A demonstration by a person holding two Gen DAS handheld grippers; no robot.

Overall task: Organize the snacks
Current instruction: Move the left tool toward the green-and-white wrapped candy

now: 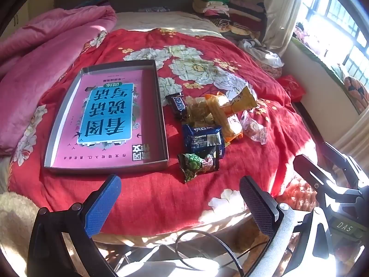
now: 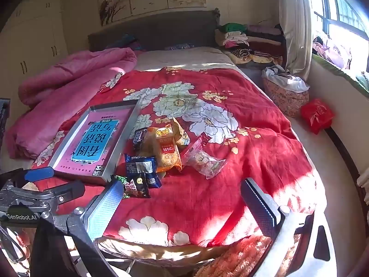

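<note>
Both grippers (image 1: pixel 180 198) (image 2: pixel 182 198) gape above crinkly snack packets (image 1: pixel 203 138)

A home bedroom: a bed (image 2: pixel 230 184) with dark headboard (image 2: pixel 156 27), folded clothes (image 2: pixel 249 38) stacked beside that headboard, wardrobes (image 2: pixel 30 46) opposite.

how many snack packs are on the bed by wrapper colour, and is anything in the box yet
dark brown bar: 1
blue pack: 1
black and green pack: 1
orange pack: 1
yellow packs: 2, as far as the pile shows
clear pack: 1
total: 7 snacks, all on the red quilt
in the box: 0
</note>
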